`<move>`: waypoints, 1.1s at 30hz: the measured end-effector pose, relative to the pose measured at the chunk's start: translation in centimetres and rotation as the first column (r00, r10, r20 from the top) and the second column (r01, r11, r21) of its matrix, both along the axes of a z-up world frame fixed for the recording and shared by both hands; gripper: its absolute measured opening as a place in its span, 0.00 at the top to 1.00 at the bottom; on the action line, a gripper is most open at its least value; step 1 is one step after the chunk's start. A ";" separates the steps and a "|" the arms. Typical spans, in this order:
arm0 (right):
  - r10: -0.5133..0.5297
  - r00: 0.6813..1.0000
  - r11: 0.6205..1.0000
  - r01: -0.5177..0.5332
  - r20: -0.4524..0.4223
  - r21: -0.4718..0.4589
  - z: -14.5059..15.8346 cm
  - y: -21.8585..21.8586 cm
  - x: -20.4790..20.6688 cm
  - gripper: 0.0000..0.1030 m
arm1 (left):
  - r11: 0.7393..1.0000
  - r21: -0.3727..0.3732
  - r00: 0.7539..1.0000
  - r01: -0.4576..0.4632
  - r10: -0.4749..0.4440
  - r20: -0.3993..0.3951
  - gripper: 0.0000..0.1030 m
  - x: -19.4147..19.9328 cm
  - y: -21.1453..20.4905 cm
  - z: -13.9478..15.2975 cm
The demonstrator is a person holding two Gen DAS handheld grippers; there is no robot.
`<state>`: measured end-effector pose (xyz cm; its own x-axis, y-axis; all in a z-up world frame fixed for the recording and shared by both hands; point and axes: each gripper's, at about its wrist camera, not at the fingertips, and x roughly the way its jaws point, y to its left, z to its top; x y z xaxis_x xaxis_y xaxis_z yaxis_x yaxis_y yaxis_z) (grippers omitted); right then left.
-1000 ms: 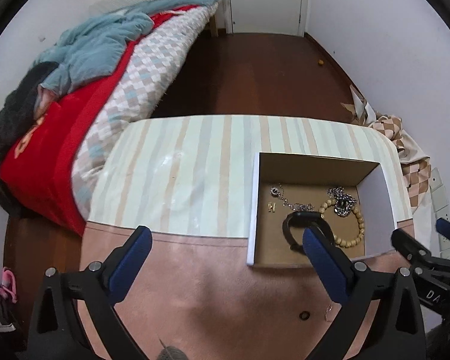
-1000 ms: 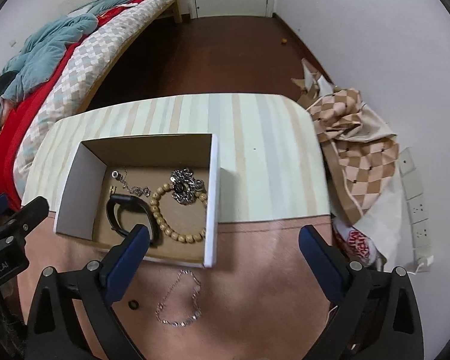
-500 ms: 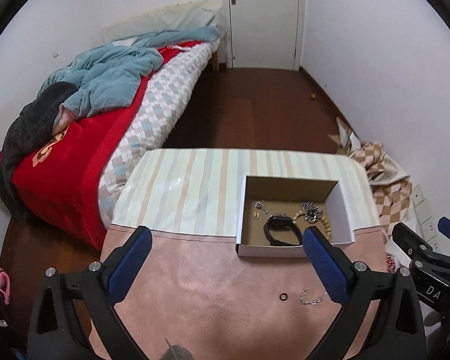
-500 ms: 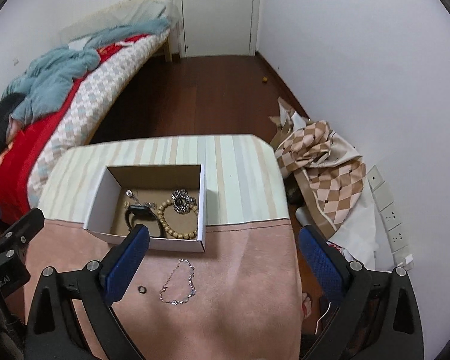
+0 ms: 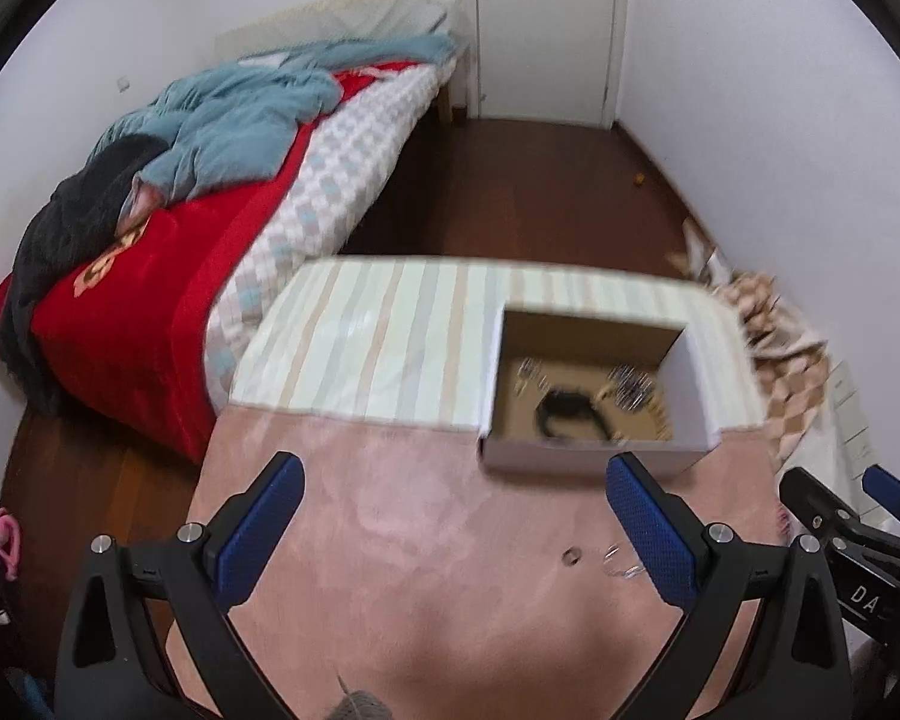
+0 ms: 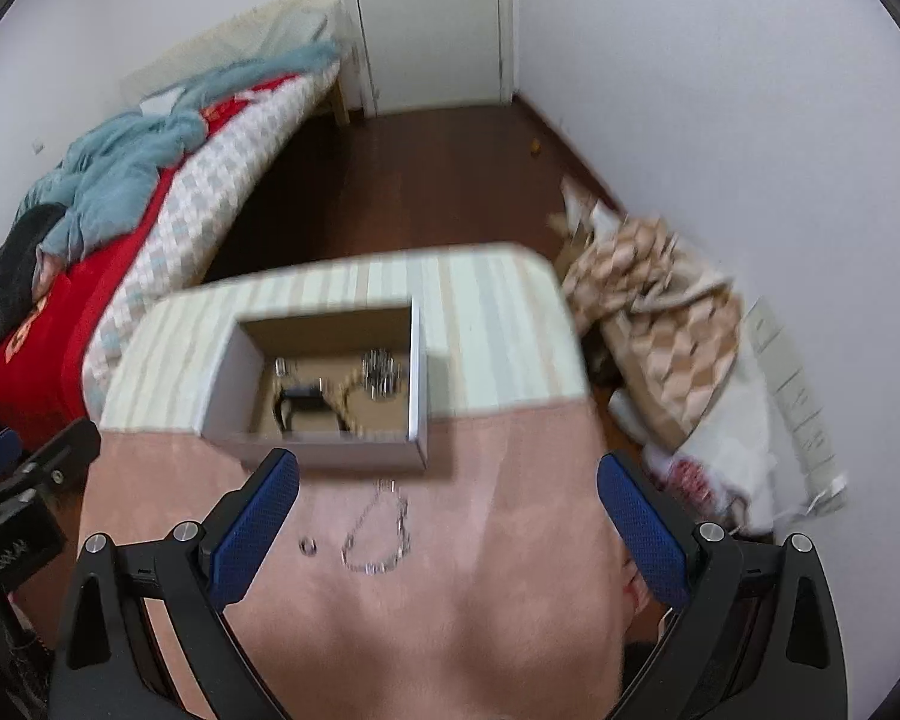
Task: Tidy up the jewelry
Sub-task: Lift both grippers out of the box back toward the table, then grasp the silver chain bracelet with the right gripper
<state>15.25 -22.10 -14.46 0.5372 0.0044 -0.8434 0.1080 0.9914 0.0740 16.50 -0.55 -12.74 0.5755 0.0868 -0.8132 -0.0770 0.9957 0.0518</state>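
Left wrist view was smeared with motion blur, so the pieces inside the cardboard box [image 5: 594, 396] were hard to make out: a dark band [image 5: 567, 411] and something silvery showed, little more. My left gripper [image 5: 462, 516] was spread wide and held nothing. My right gripper [image 6: 447, 519] was equally wide, empty, touching nothing. Just before the box's near wall, on the pink cloth toward the table's [image 6: 510, 600] near edge, lay a silver chain [image 6: 378, 531] and a small ring [image 6: 309, 546]; my left view's right finger partly hid the chain.
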 end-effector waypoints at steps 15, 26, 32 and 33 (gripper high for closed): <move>0.092 0.986 0.996 -0.093 -0.139 -0.002 -14.1 3.0 2.1 0.56 | 0.996 0.073 0.980 -0.055 0.068 -0.187 0.00 0.5 1.2 -10.1; 0.024 0.995 1.000 -0.024 -0.100 0.004 -13.6 -1.0 0.1 0.96 | 0.999 0.038 0.979 0.019 -0.011 -0.202 0.00 0.0 -1.7 -11.6; -0.041 0.994 0.999 0.044 -0.100 0.031 -12.6 -5.3 -1.5 0.96 | 0.996 -0.017 0.973 0.088 -0.090 -0.215 0.01 0.4 -4.6 -12.8; -0.043 0.994 0.999 0.046 -0.100 0.028 -12.3 -5.1 -1.7 0.96 | 0.995 -0.023 0.971 0.100 -0.103 -0.215 0.01 0.4 -5.1 -13.0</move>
